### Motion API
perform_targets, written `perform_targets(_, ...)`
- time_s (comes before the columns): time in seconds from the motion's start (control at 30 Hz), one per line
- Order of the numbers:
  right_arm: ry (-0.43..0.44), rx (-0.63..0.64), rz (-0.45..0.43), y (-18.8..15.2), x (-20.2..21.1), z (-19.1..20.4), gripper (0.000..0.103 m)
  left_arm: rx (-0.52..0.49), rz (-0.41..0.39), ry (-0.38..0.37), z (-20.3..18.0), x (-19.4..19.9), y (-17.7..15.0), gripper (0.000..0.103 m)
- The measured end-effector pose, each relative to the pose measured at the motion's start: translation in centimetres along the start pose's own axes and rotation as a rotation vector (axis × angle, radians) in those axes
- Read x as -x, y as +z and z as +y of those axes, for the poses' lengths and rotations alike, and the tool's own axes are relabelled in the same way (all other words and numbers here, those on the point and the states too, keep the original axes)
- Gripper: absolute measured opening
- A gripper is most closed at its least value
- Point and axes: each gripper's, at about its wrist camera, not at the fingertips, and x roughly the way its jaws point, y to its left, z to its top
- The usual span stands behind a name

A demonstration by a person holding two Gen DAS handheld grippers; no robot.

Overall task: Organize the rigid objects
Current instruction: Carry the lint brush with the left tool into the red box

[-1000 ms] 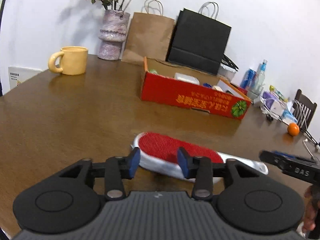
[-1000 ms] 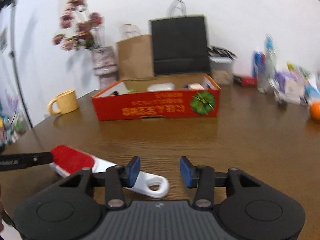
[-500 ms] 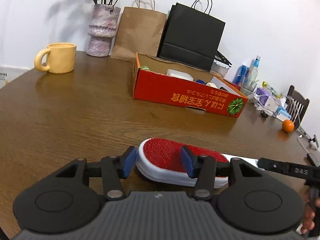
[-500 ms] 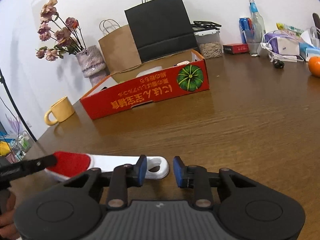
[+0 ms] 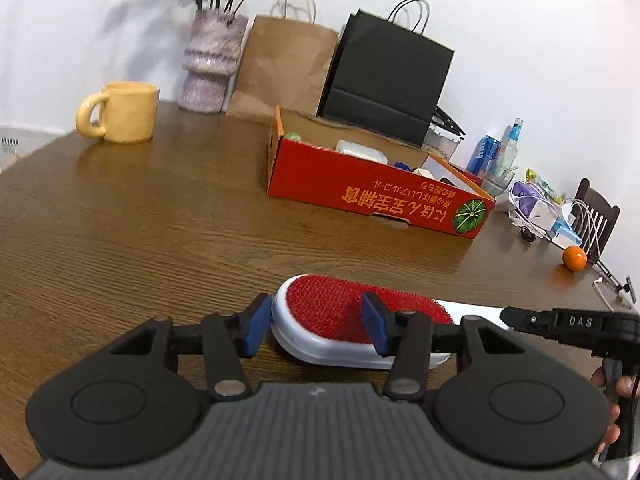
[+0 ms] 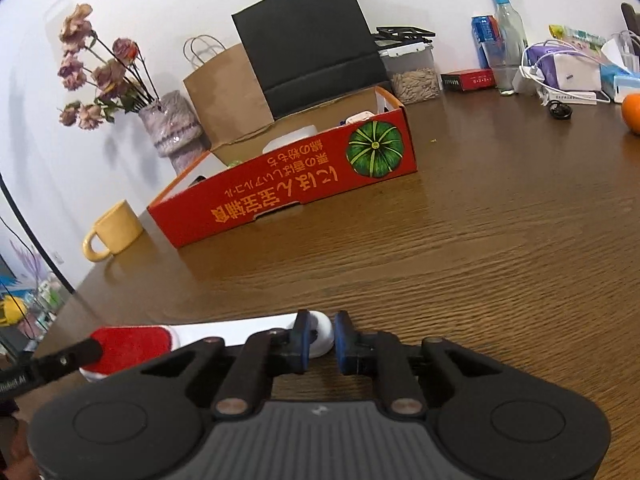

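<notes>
Grasping step: lint brush (image 5: 352,320) lying near the table's (image 5: 160,240) front edge. Left gripper (image 5: 316,326) spread around the red head; right gripper (image 6: 321,340) pinching the handle tip. Next, probably lifting toward the red box (image 6: 288,196).

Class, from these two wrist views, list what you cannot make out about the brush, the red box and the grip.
- Red box contents: both views, near wall hides most.
- Brush handle: left view, the left hand-held gripper covers it.
- Handle end contact: right view, the right hand-held gripper straddles it; touch is unclear.
- Brush head: right view, partly behind the other gripper.
</notes>
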Motion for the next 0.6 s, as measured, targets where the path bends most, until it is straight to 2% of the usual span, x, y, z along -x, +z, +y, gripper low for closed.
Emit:
perform_targets(0.13,-0.009,0.015,-0.082,-1.2,1.9,0.4,0.014,-0.018,-0.053,-0.009,-1.0,2.3,-0.8,0.048)
perform_targets(0.27,-0.015,0.100,-0.247,-1.6,7.4,2.4,0.014,-0.046,-0.155,-0.032,-2.8,6.7,-0.4,0.048)
perform_targets(0.4,-0.002,0.111,-0.372,-1.7,12.7,3.1,0.014,-0.076,-0.256,-0.061,-4.9,11.1,0.1,0.048)
perform_targets(0.5,-0.004,0.119,-0.428,-2.0,15.4,3.2,0.014,-0.098,-0.300,-0.076,-6.4,13.2,0.0,0.048)
perform_targets(0.6,-0.002,0.113,-0.452,-2.4,16.9,2.7,0.014,-0.106,-0.309,-0.084,-7.2,14.1,-0.4,0.048)
